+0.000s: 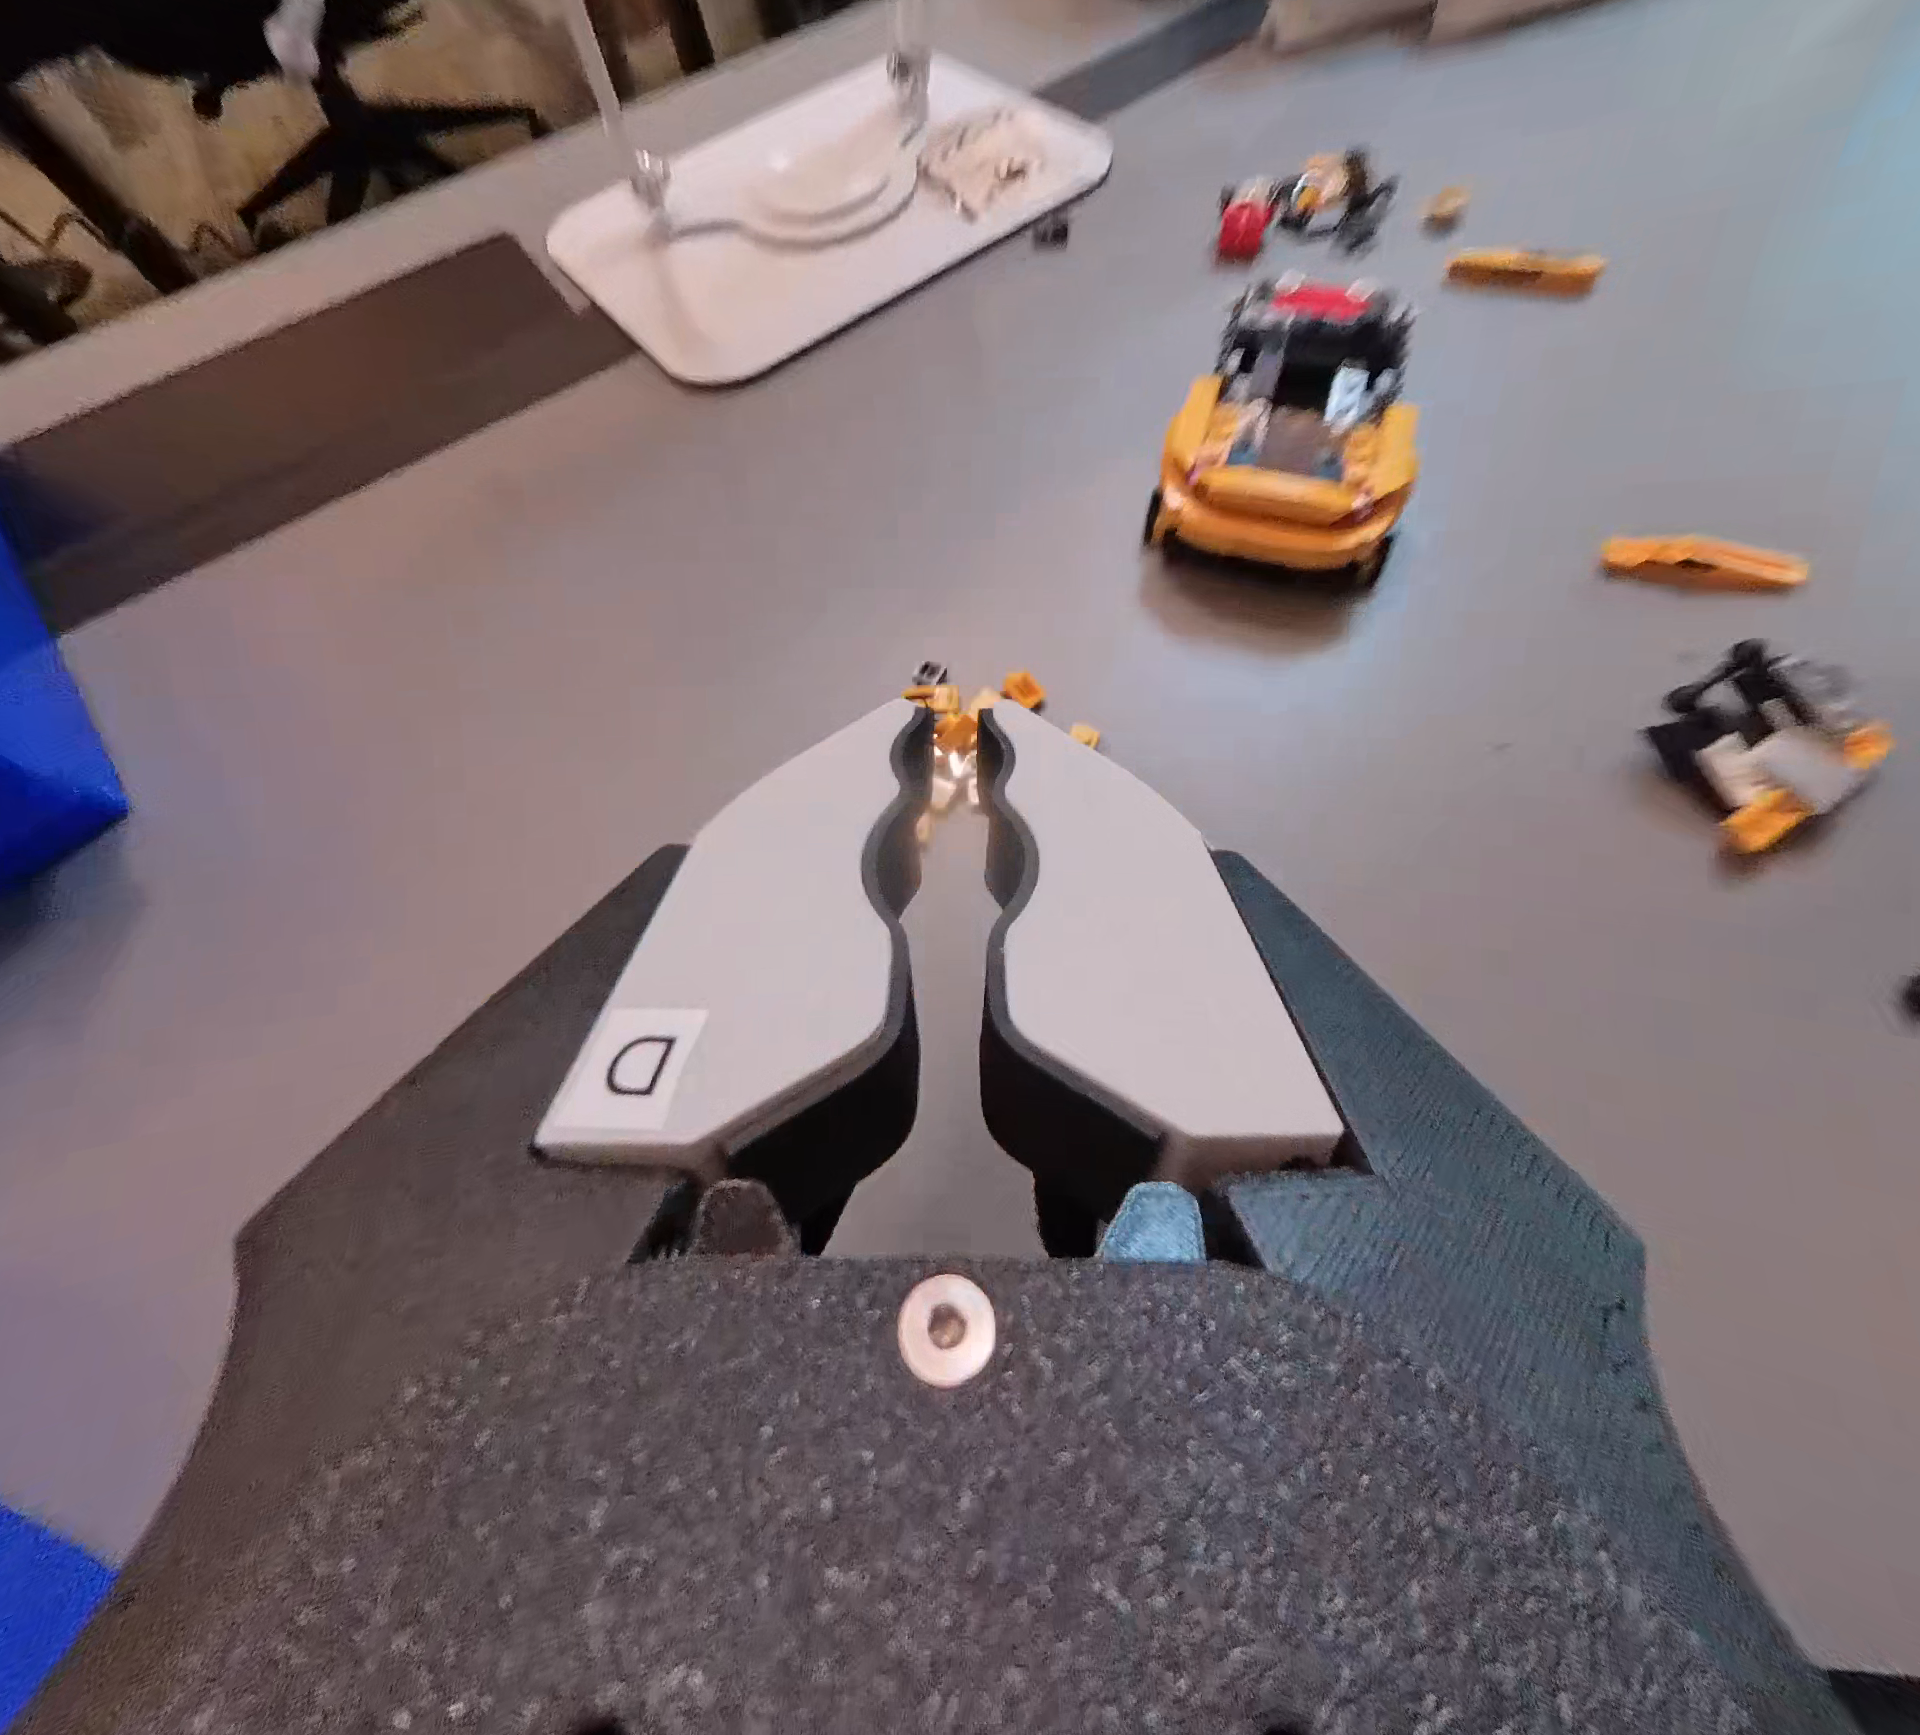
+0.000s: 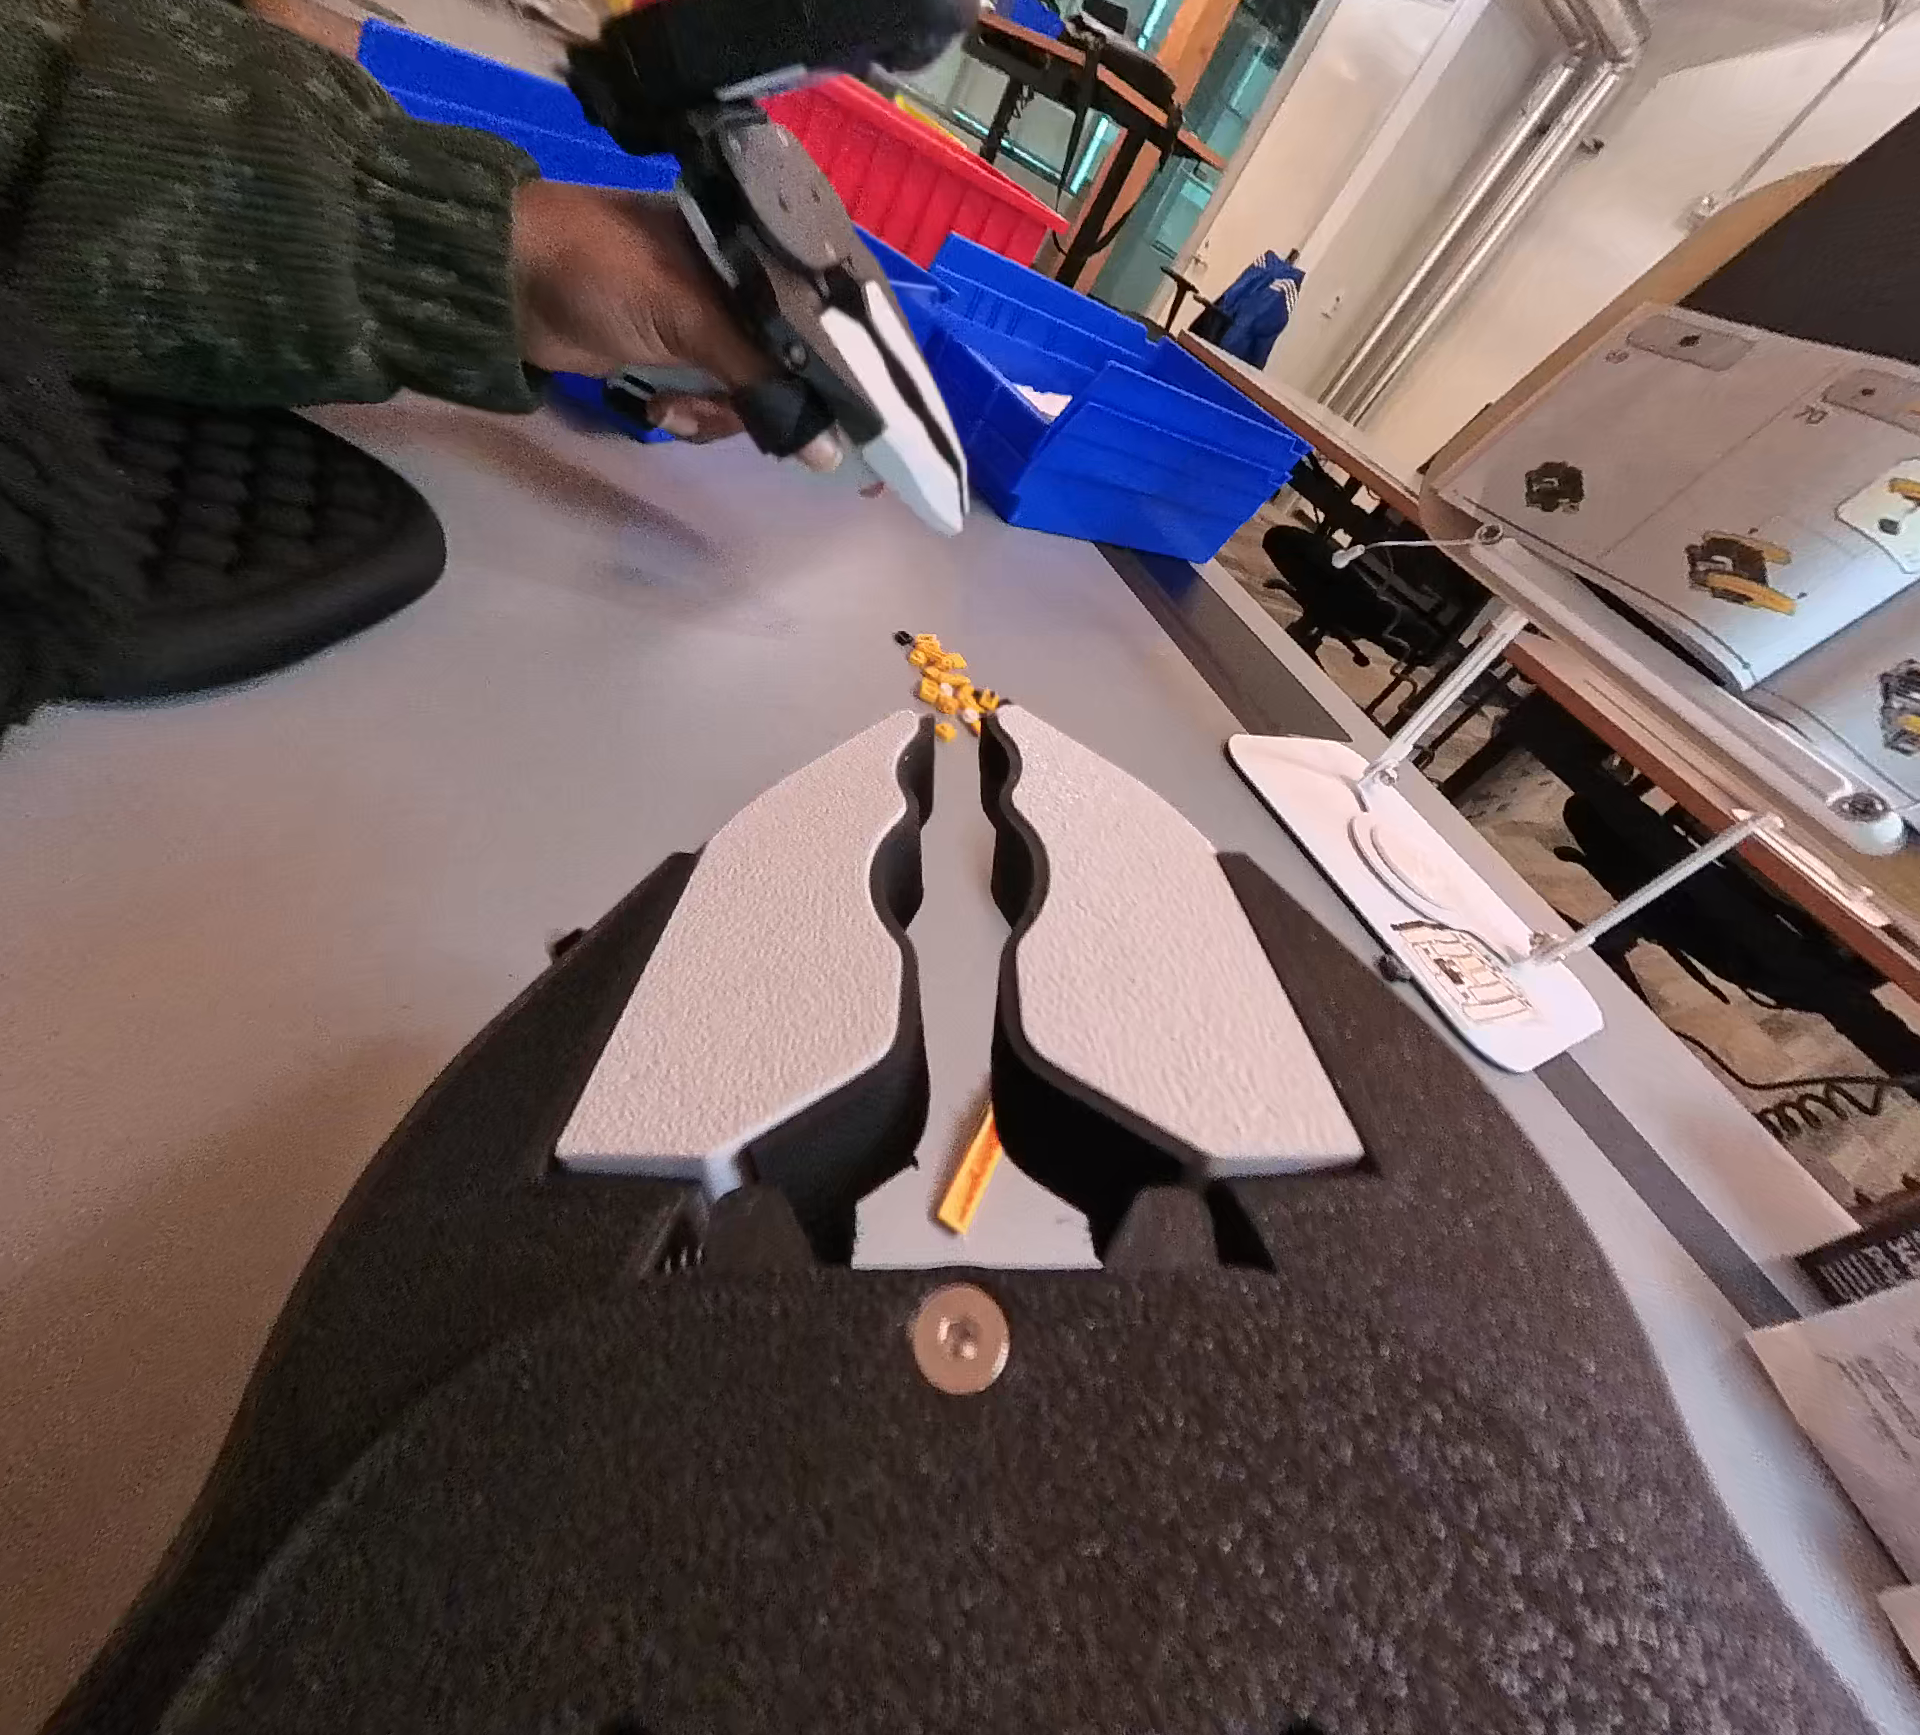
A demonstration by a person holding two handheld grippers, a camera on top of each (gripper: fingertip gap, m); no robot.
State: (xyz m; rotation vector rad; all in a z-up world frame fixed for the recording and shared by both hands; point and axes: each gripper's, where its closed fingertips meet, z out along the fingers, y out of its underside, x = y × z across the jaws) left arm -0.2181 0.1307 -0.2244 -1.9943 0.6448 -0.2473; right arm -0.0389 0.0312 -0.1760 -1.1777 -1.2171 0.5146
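My left gripper [image 1: 951, 719] is shut to a thin slot above a pile of small orange bricks [image 1: 1023, 688] on the grey table [image 1: 520, 750]. Some of the bricks show through the slot. In the right wrist view a hand [image 2: 613, 293] holds the left gripper [image 2: 948, 522] lifted off the table, beyond the same pile [image 2: 940, 667]. My right gripper [image 2: 954, 724] is shut to a thin slot and hovers just short of the pile. Only table shows between its tips. A long orange strip [image 2: 971, 1176] lies on the table under its fingers.
A part-built orange toy car [image 1: 1283, 459], two orange strips [image 1: 1704, 563] [image 1: 1525, 269], a black and grey sub-assembly [image 1: 1766, 750] and loose parts [image 1: 1299, 210] lie to the right. A white stand base [image 1: 831, 231] sits near the far edge. Blue bins [image 2: 1122, 438] and a red bin [image 2: 904, 158] stand behind.
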